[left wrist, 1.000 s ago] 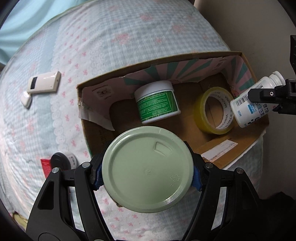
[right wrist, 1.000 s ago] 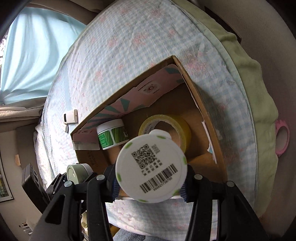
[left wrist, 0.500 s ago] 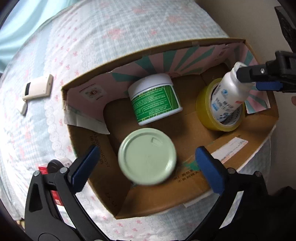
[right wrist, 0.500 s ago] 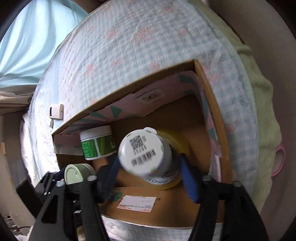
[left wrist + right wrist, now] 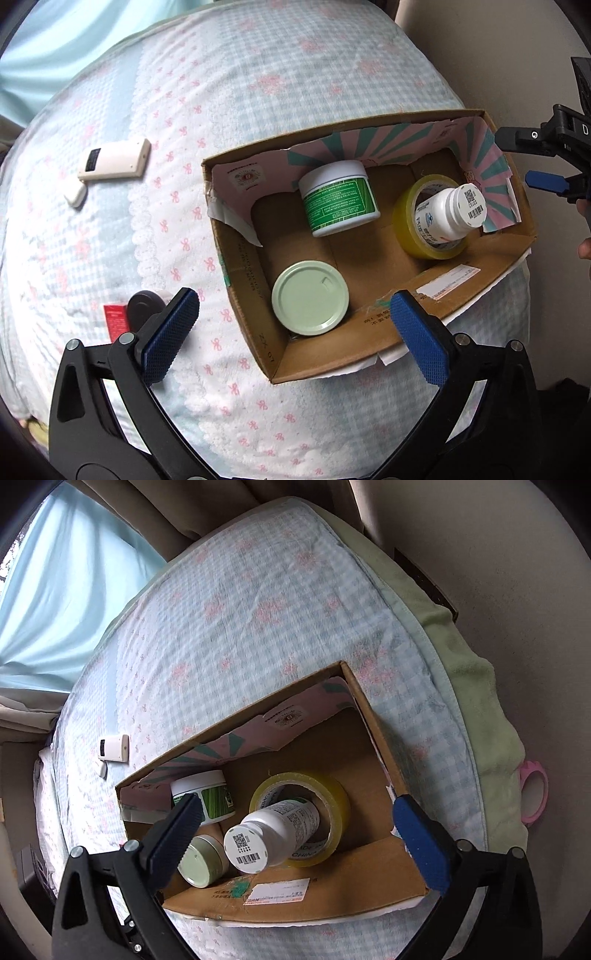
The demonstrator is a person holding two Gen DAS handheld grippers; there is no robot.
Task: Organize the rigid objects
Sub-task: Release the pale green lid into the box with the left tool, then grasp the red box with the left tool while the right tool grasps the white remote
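A cardboard box (image 5: 255,306) (image 5: 376,867) lies open on the bed. Inside it are a pale green lidded tin (image 5: 310,297) (image 5: 201,860), a white jar with a green label (image 5: 338,197) (image 5: 207,797), a yellow tape roll (image 5: 406,225) (image 5: 332,797), and a white pill bottle (image 5: 448,216) (image 5: 269,834) leaning in the roll's hole. My left gripper (image 5: 295,332) is open and empty above the box's near edge. My right gripper (image 5: 299,838) is open and empty above the bottle.
On the checked bedspread (image 5: 184,122) lie a white remote (image 5: 114,164) (image 5: 113,746), a small white piece (image 5: 75,194), and a black-capped item on a red packet (image 5: 138,310) left of the box. A pink tape roll (image 5: 533,794) sits at the bed's right edge. A wall is on the right.
Both grippers opened and pulled back up. The green tin was let go onto the box floor. The pill bottle was let go into the tape roll.
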